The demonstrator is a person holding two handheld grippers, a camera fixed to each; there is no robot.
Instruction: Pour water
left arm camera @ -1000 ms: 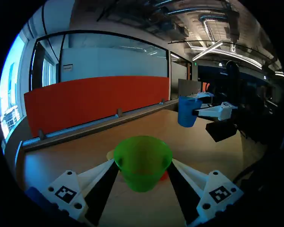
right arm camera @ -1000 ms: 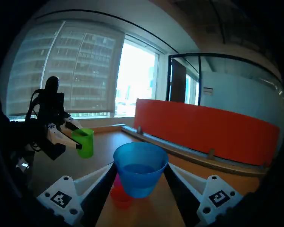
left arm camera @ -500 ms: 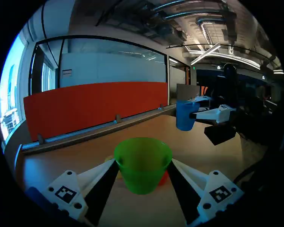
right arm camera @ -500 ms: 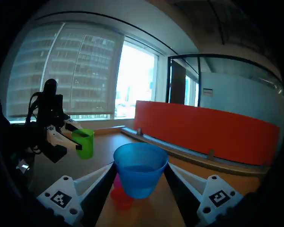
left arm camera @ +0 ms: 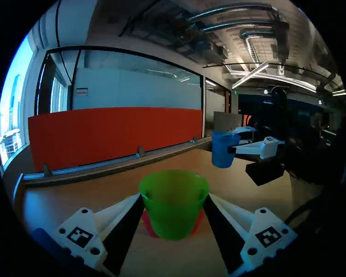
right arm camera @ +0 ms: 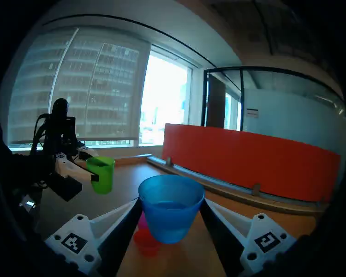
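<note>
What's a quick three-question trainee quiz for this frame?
1. True or false: the left gripper is shut on the green cup.
2. What does the right gripper hold? A. the blue cup B. the green cup C. nothing
3. Short answer: is the blue cup upright or tipped to pour?

Key: 1 true; 2 A; 3 upright.
</note>
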